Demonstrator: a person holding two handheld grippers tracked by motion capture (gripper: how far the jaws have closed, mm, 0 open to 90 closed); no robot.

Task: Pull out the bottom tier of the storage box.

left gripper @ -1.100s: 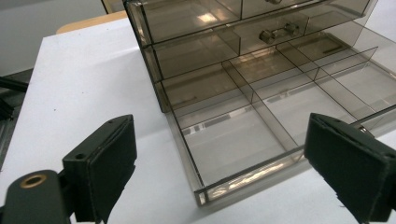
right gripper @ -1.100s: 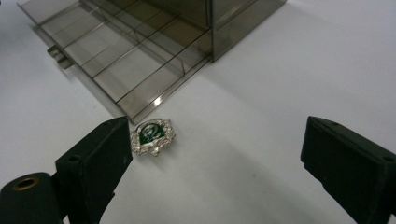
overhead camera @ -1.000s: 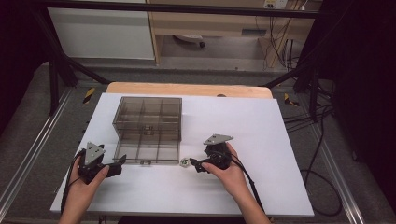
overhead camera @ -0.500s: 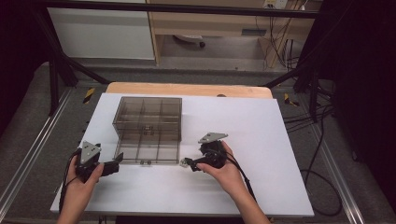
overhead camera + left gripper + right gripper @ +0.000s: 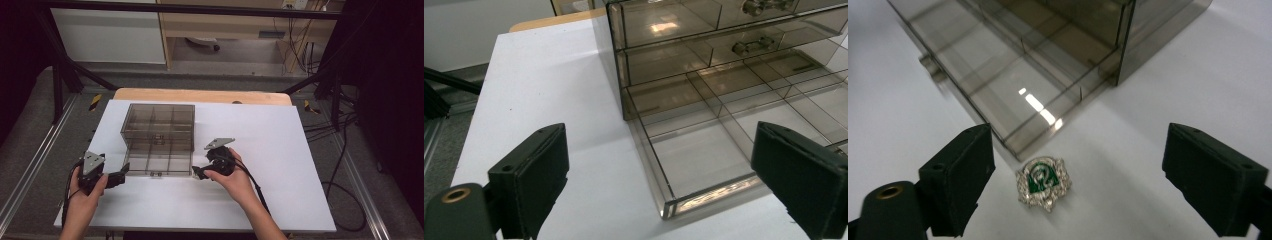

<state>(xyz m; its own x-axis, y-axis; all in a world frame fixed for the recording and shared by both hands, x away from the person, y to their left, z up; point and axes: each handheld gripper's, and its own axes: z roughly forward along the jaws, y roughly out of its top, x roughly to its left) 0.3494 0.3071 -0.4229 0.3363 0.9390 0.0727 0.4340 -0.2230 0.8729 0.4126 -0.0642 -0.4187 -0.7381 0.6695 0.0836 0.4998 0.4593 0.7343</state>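
- The right gripper (image 5: 198,172) has slid a little further left across the white board (image 5: 280,150) than it stood a second ago, and now sits just beside the near right corner of the pulled-out bottom drawer (image 5: 159,159).
- Its jaws have just been closing somewhat, yet in the right gripper view they are still wide apart, with the brooch (image 5: 1043,183) lying on the board between them and neither pad pressing on it.
- The brooch, a silver piece with a green centre, lies flat just outside the drawer's front corner, close to it but not inside any compartment.
- The left gripper (image 5: 121,173) has kept its place at the drawer's near left corner; its jaws stand wide open and empty, straddling that corner without touching it, as the left gripper view shows.
- The smoky clear drawer cabinet (image 5: 158,122) has not shifted, and its bottom drawer stays pulled out, its compartments empty as far as can be seen.
- Judged from this, the right hand is lining up to pinch the brooch; the pick is not yet made, and the open drawer looks ready to receive it.
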